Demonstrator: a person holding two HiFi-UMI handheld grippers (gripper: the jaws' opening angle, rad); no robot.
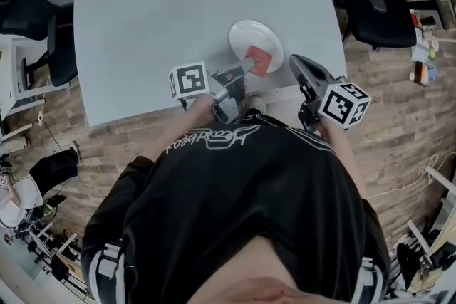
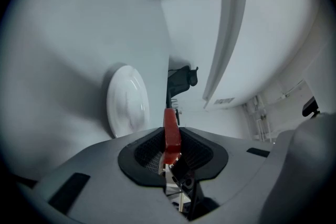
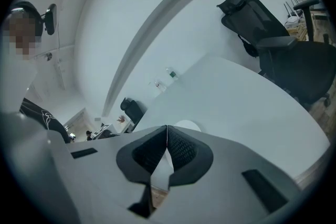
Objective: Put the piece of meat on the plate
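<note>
Left gripper (image 1: pixel 248 67) is clamping the red piece of meat (image 1: pixel 259 60) over the white plate (image 1: pixel 246 35) at its five-o'clock rim. Right gripper (image 1: pixel 298 65), jaws together on nothing, is hovering at the plate's four o'clock. A black office chair (image 1: pixel 377 3) is standing off the table (image 1: pixel 178 11) at two o'clock.

The left gripper (image 1: pixel 246 69) pointed out over the near rim of the plate (image 1: pixel 242 35), tilted slightly downward. Its jaws were clamped on the piece of meat (image 1: pixel 260 60), which stood on edge between them. The right gripper (image 1: pixel 296 65) hung just to the right of the plate, its jaws pressed together with nothing between them. Both forearms were close to the person's chest.
</note>
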